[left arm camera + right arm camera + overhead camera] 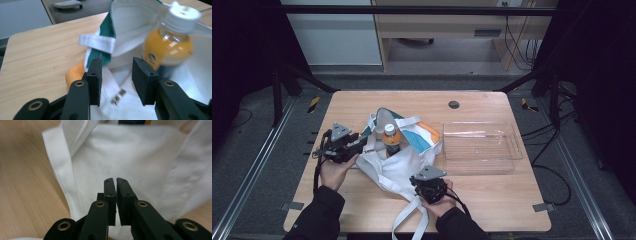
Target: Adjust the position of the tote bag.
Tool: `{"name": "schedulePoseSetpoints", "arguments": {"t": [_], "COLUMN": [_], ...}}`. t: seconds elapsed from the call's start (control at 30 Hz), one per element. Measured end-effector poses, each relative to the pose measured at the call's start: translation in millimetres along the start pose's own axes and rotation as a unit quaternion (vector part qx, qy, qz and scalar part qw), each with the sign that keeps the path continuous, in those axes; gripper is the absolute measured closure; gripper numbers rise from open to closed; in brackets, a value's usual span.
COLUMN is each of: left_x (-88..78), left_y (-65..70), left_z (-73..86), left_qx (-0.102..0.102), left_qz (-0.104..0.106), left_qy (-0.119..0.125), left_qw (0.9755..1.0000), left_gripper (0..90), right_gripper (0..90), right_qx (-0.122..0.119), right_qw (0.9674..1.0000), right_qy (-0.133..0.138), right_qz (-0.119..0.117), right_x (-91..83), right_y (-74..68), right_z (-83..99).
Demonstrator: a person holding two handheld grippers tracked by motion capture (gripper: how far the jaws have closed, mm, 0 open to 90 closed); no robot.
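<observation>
A white tote bag (399, 162) with teal and orange print lies open at the table's middle. An orange juice bottle (391, 139) with a white cap stands in its mouth. At the bag's left edge my left gripper (358, 142) is open; in the left gripper view its pads (96, 72) frame white cloth without touching it, and the bottle (167, 47) is just right of them. My right gripper (429, 189) hovers at the bag's near edge. Its jaws (115, 181) stand almost together over the white cloth (130, 155), nothing between them.
An empty clear plastic tray (482, 147) sits right of the bag. A small round grommet (454, 104) marks the table's far side. The bag's straps (409, 220) trail over the front edge. An orange shape (75, 75) peeks from under the bag.
</observation>
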State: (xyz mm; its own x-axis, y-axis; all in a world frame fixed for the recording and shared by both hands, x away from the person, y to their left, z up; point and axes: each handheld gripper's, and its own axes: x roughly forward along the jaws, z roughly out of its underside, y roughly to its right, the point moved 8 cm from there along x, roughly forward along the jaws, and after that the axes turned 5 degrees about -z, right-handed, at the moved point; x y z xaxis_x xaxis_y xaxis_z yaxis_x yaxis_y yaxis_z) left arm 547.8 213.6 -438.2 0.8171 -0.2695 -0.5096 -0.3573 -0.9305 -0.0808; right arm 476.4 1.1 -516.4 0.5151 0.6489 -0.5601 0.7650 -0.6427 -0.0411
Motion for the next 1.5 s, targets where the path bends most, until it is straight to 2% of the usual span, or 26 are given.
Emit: {"name": "schedulePoseSetpoints", "arguments": {"t": [0.03,0.1,0.13,0.27,0.3,0.33,0.47,0.6,0.7,0.8,0.93,1.13,1.27,1.3,1.33,1.37,1.43,1.47,1.5], "left_x": [0.0,-10.7,-17.2,-24.1,-24.1,-25.1,-23.3,-18.5,-18.3,-14.7,-9.1,-2.2,2.9,4.6,4.6,4.9,5.1,5.1,5.4], "left_y": [0.0,6.8,14.9,30.4,30.4,37.0,42.0,46.8,46.8,48.3,51.5,55.4,59.8,61.5,61.5,62.5,62.8,62.2,61.9], "left_z": [0.0,9.8,19.3,34.3,34.3,40.1,46.2,57.2,58.0,59.9,62.7,65.9,72.5,74.8,74.8,76.5,77.4,79.1,80.0], "left_qx": [0.0,0.003,0.003,0.007,0.007,0.007,0.005,-0.007,-0.011,-0.026,-0.026,-0.023,-0.018,-0.011,-0.011,-0.006,-0.006,0.001,0.003], "left_qz": [0.0,0.008,0.015,0.023,0.023,0.029,0.032,0.03,0.03,0.037,0.039,0.039,0.052,0.056,0.056,0.058,0.057,0.056,0.055], "left_qy": [0.0,-0.003,-0.008,-0.009,-0.009,-0.008,-0.014,-0.026,-0.026,-0.031,-0.039,-0.044,-0.064,-0.07,-0.07,-0.078,-0.081,-0.088,-0.091], "left_qw": [1.0,1.0,0.9999,0.9997,0.9997,0.9995,0.9994,0.9992,0.9992,0.9985,0.9982,0.998,0.9965,0.9959,0.9959,0.9952,0.9951,0.9946,0.9943], "left_gripper": [59.4,59.3,59.3,58.4,58.1,58.0,56.8,53.4,50.7,48.9,45.3,43.8,50.4,59.3,62.8,66.6,76.5,76.5,82.0], "right_gripper": [84.9,83.4,82.1,80.5,79.7,78.3,74.1,66.2,62.2,58.4,56.1,57.0,65.7,72.1,72.1,80.4,82.6,84.7,86.1], "right_qx": [0.0,0.0,0.001,-0.003,-0.002,-0.001,-0.003,-0.012,-0.01,-0.008,-0.003,-0.001,-0.013,-0.014,-0.014,-0.007,-0.001,-0.001,0.011], "right_qw": [1.0,0.9999,0.9996,0.9987,0.9985,0.9983,0.9981,0.9973,0.997,0.9966,0.9958,0.9952,0.994,0.9929,0.9929,0.9922,0.9911,0.9911,0.9905], "right_qy": [0.0,0.014,0.027,0.05,0.054,0.057,0.06,0.065,0.064,0.056,0.053,0.052,0.044,0.038,0.038,0.034,0.031,0.031,0.027], "right_qz": [0.0,0.003,0.002,0.006,0.006,0.005,0.011,0.033,0.043,0.059,0.075,0.083,0.099,0.112,0.112,0.12,0.13,0.13,0.134], "right_x": [0.0,-9.2,-18.1,-34.6,-38.0,-40.5,-45.5,-49.1,-48.5,-43.2,-31.7,-20.9,-12.3,-9.8,-9.8,-10.0,-11.8,-11.8,-13.2], "right_y": [0.0,4.9,8.7,14.3,15.1,15.9,18.8,24.4,28.7,35.4,42.0,42.6,42.1,43.5,43.5,46.1,49.6,49.6,55.8], "right_z": [0.0,-9.0,-17.2,-28.4,-30.4,-32.1,-36.9,-44.2,-45.8,-45.0,-50.5,-55.5,-57.2,-56.3,-56.3,-55.5,-54.4,-54.4,-52.1]}}
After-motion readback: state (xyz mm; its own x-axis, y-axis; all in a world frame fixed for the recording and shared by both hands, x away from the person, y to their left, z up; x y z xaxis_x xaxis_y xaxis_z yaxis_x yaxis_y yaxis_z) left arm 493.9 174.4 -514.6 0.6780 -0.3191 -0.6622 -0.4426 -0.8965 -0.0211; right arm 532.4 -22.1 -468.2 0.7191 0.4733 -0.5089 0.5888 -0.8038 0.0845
